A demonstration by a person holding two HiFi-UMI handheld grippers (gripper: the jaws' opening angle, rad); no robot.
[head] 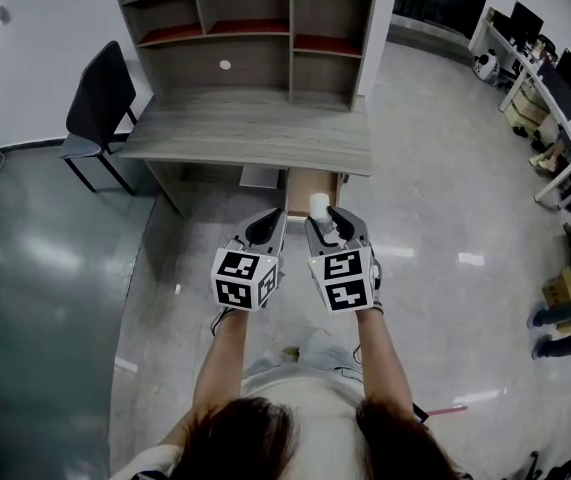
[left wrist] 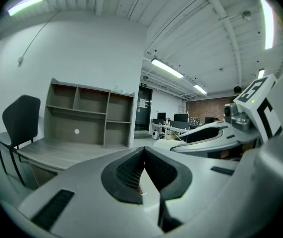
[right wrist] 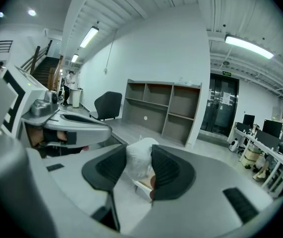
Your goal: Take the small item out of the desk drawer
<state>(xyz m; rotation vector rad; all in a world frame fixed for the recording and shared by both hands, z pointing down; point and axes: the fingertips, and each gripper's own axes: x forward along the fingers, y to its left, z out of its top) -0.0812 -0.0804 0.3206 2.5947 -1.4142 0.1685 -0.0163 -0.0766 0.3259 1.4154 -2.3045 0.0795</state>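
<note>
1. Right gripper (right wrist: 139,163): I read the jaws as spread wide, with both pads pressing on the small white item (right wrist: 139,157). The item fills the gap and its top stands above the jaw tips. It looks soft and wrapped, so I judge the grip secure but compliant.
2. Left gripper (left wrist: 143,168): the jaws are fully together with nothing between them. It sits just beside the right gripper and carries nothing.
3. Drawer (head: 299,190): it stands pulled out under the desk (head: 250,128). In the head view the item sits over the drawer's front end, raised in the jaws.
4. Status: the grasp and lift appear complete. By my judgement, what remains is carrying the item clear of the drawer.
5. Beyond the desk are a shelf unit (head: 250,38) and a chair (head: 100,98).
</note>
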